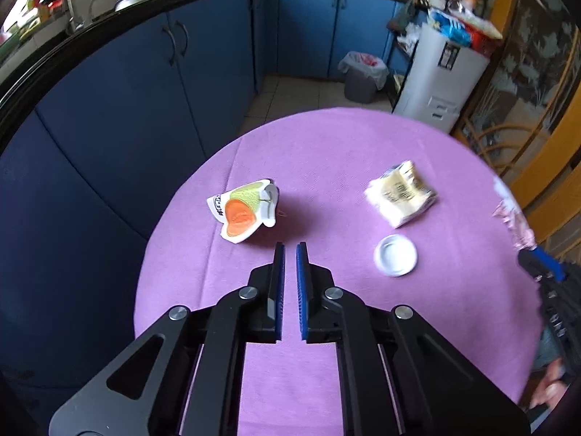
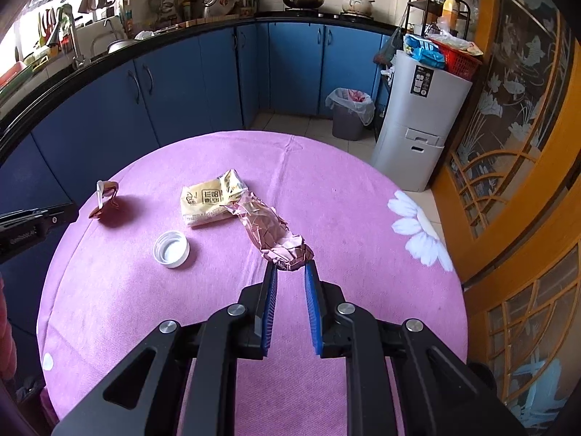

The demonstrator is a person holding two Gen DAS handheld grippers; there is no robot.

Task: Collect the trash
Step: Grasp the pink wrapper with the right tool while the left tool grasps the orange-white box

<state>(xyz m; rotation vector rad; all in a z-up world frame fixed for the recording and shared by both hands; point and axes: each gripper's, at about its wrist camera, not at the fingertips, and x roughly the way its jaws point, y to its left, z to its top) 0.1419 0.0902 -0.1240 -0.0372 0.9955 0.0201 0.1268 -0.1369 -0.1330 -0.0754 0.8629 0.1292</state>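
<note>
My left gripper [image 1: 290, 246] is shut above the purple tablecloth [image 1: 326, 152], and I see nothing between its blue pads. A crumpled orange-and-green wrapper [image 1: 243, 210] lies just beyond its tips, to the left; in the right wrist view this wrapper [image 2: 105, 200] casts a dark shadow. My right gripper [image 2: 289, 266] is shut on the near end of a crumpled pink paper wrapper [image 2: 268, 229], which stretches away from the tips. Also on the cloth are a yellow snack packet [image 2: 210, 200] and a white bottle cap [image 2: 170, 249]. The left wrist view shows the packet [image 1: 399, 192] and the cap [image 1: 395, 255] too.
A grey bin with a white liner [image 2: 348, 112] stands on the tiled floor beyond the table, next to a tall white cabinet [image 2: 417, 120]. Blue kitchen cupboards [image 2: 181, 87] curve around the left and back. A wooden glass-panelled door [image 2: 515, 181] is on the right.
</note>
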